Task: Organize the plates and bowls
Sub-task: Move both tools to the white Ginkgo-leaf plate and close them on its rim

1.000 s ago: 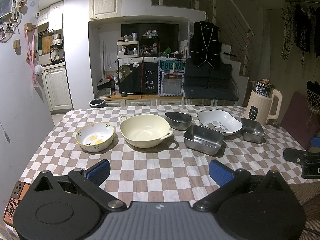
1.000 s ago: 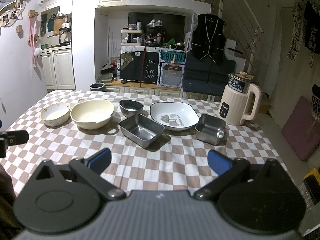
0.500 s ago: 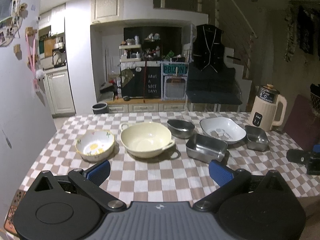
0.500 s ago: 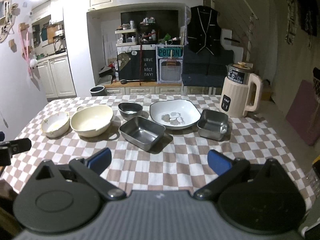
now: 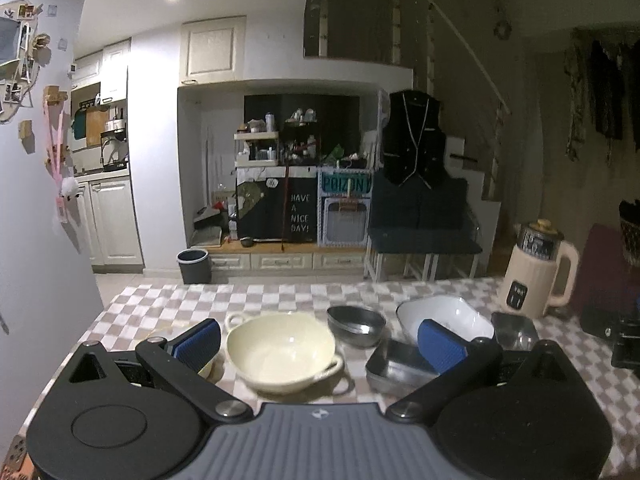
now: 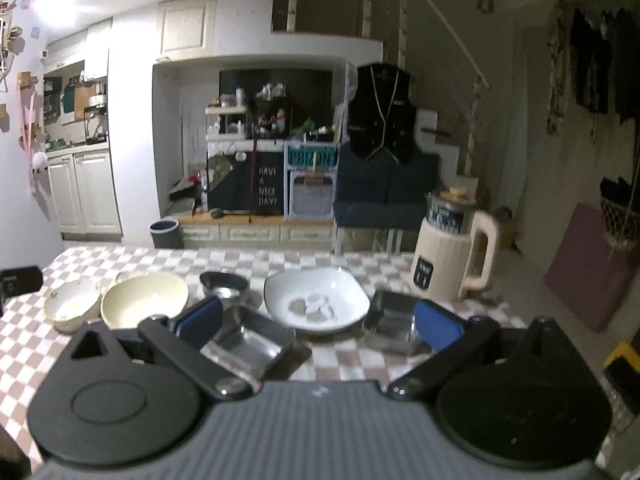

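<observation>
A row of dishes sits on the checkered table [image 5: 280, 296]. From the left: a small flowered bowl [image 6: 72, 306], a cream two-handled bowl [image 5: 280, 348], a small dark metal bowl [image 5: 356, 326], a rectangular steel tray [image 5: 394, 366], a white plate [image 6: 316, 298] and a square steel container [image 6: 390, 318]. My left gripper [image 5: 320, 344] is open and empty, in front of the cream bowl. My right gripper [image 6: 318, 322] is open and empty, in front of the steel tray [image 6: 248, 340] and the white plate. The flowered bowl is mostly hidden behind the left finger in the left wrist view.
A cream electric kettle [image 6: 456, 256] stands at the table's back right, also in the left wrist view [image 5: 538, 274]. The other gripper shows as a dark shape at the right edge of the left wrist view [image 5: 616, 328]. Kitchen cabinets and shelves lie beyond the table.
Both cameras have tilted upward and sit lower, so the dishes now appear low in each frame, between and behind the fingers. Both grippers stay open. No dish has moved.
</observation>
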`<action>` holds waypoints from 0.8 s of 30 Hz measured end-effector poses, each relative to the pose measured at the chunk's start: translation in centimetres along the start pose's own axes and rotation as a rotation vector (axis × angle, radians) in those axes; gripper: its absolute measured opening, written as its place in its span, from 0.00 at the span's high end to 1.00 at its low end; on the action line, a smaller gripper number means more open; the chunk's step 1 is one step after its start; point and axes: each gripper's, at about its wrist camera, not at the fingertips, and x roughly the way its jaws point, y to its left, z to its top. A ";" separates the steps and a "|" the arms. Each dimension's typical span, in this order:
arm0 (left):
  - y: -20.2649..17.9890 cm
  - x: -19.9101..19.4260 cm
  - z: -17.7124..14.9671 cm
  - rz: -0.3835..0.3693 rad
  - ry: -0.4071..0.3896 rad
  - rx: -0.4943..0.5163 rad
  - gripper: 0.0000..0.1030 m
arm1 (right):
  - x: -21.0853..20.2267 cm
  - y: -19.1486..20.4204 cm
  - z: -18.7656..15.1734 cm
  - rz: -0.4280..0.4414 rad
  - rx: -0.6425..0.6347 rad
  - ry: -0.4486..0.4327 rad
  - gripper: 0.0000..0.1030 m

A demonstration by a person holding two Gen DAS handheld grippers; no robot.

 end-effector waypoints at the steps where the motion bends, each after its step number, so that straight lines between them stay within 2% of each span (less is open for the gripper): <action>1: -0.2 0.6 0.2 0.000 -0.004 0.001 0.00 | 0.1 -0.1 0.1 -0.003 -0.001 -0.012 0.00; 13: -4.1 7.1 2.2 0.006 -0.026 0.054 0.00 | 4.3 0.1 2.3 -0.071 -0.034 -0.063 0.00; 18: -5.8 11.2 2.6 -0.003 0.017 0.039 0.00 | 7.5 -0.1 2.8 -0.104 -0.035 -0.077 0.00; 24: -7.3 16.1 2.8 0.005 0.034 0.027 0.00 | 11.7 -1.2 2.4 -0.152 -0.017 -0.050 0.00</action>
